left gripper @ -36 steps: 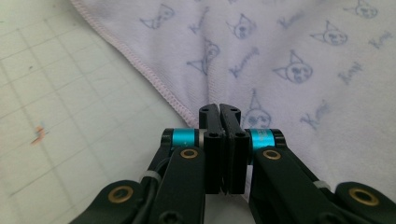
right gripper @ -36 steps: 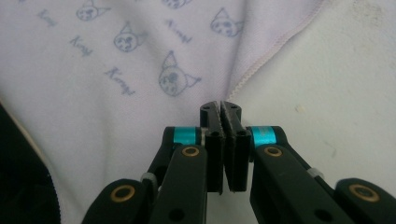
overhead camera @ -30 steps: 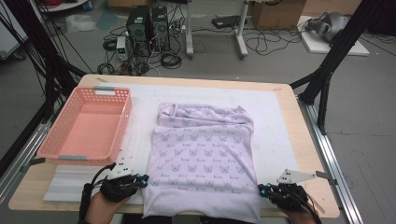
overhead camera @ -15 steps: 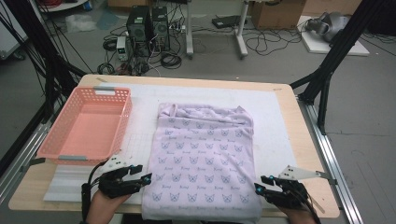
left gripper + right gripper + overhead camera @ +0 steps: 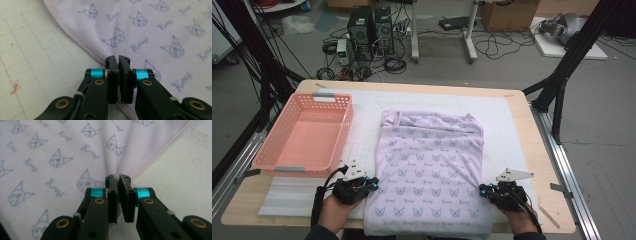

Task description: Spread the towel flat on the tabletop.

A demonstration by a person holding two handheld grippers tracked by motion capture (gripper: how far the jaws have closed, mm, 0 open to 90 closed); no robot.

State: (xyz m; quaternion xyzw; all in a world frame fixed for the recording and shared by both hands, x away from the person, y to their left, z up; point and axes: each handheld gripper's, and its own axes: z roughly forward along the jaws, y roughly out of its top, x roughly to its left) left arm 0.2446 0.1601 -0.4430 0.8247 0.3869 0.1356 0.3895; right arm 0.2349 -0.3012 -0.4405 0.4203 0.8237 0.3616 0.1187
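1. Nearest me, the person's two hands come in over the table's front edge, each holding a black two-jaw gripper with blue collars and brass screws. The left gripper [image 5: 373, 183] has just closed its jaws and is clamped on the stitched left hem of the cloth; the right gripper [image 5: 482, 190] has likewise just closed and pinches the right hem, which puckers into a small fold at the pads.
2. Between them lies the pale lilac cotton garment printed with small cat faces and script [image 5: 430, 170]. It is spread flat, soft and faintly ribbed, its near edge hanging a little over the table front and its folded neckline at the far end.
3. It rests on a white gridded mat [image 5: 507, 125], matte, with a few specks and an orange mark.
4. Under the mat is a light wooden tabletop [image 5: 552, 165] with rounded corners.
5. To the left, beside the garment but apart from it, stands a salmon-pink perforated plastic basket [image 5: 272, 152], rectangular.
6. Beyond the table, on the grey floor, are black computer towers [image 5: 371, 22], tangled cables and cardboard boxes [image 5: 507, 12].
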